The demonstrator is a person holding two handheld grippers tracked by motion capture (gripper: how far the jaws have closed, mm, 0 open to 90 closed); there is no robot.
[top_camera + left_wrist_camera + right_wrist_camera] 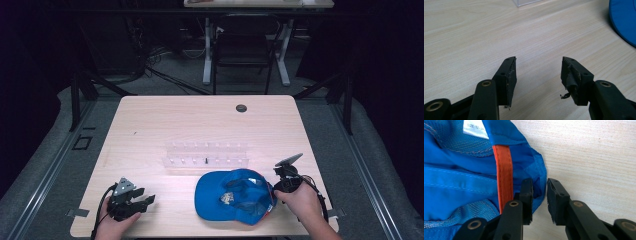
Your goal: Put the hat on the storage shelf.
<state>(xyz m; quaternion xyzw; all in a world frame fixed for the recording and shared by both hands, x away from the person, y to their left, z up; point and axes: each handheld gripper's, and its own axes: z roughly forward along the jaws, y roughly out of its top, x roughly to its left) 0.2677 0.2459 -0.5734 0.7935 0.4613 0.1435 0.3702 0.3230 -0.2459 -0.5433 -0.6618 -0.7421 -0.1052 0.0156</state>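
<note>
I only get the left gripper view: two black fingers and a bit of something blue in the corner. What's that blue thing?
Observer: It's a blue cap, lying upside down on the table with its inside facing up.
Operator: Where's the other gripper?
Observer: The right gripper is at the cap's near edge, with one finger on each side of the blue rim. They are a little apart and not yet clamped.
Operator: Is there anything inside the cap?
Observer: An orange strap runs across the lining.
</note>
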